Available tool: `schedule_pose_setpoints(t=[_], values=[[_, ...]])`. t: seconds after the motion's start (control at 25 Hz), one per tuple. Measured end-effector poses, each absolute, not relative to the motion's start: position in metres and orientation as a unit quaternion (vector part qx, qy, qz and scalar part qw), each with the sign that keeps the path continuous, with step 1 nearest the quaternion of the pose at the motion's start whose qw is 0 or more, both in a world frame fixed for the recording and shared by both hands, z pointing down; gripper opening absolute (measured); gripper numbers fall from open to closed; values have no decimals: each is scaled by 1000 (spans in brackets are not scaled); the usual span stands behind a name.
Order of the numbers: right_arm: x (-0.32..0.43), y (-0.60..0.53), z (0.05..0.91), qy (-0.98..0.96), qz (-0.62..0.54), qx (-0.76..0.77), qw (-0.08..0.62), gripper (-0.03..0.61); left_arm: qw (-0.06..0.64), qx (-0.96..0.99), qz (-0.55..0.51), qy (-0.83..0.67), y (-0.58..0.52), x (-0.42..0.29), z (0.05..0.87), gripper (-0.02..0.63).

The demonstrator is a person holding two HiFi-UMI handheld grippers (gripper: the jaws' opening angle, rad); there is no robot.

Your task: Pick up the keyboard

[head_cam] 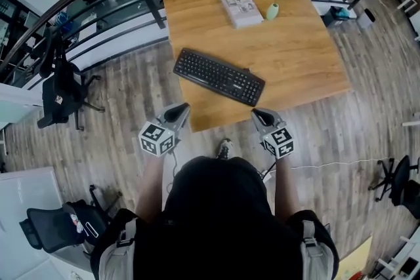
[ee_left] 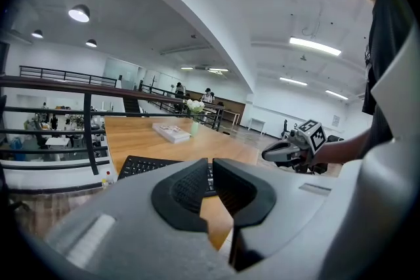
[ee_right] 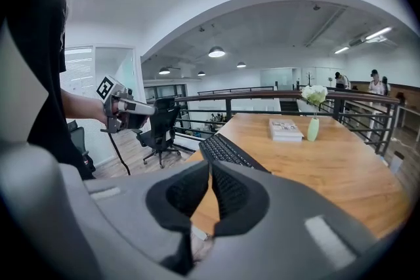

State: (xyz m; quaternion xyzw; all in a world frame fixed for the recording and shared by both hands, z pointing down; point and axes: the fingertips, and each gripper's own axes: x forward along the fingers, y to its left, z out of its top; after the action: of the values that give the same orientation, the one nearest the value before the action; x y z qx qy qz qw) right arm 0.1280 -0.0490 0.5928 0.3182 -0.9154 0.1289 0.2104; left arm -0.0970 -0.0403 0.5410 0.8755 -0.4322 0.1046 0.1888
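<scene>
Left gripper [head_cam: 181,109] and right gripper [head_cam: 258,114] closed, empty; keyboard [head_cam: 218,76] looks light, rigid: best pinched at its short ends

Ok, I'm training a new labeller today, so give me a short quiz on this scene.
1. True or false: the left gripper touches the keyboard.
2. Which lies nearest the left gripper: A the book, B the keyboard, C the green vase?
3. Are the right gripper jaws open or shut?
Key: 1 false; 2 B; 3 shut.
</scene>
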Motion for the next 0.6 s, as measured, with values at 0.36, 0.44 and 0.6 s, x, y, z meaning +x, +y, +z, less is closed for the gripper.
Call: schedule_pose_setpoints(t=[0.36, 0.44, 0.6], values=[[136, -68, 599, -922, 133, 300, 204, 17, 190, 864, 115, -451, -47, -88, 542, 32], [140, -70, 602, -923, 137, 297, 202, 17, 185, 862, 118, -458, -49, -87, 539, 32], [144, -78, 605, -924, 136, 293, 204, 17, 182, 857, 117, -467, -51, -89, 535, 32]])
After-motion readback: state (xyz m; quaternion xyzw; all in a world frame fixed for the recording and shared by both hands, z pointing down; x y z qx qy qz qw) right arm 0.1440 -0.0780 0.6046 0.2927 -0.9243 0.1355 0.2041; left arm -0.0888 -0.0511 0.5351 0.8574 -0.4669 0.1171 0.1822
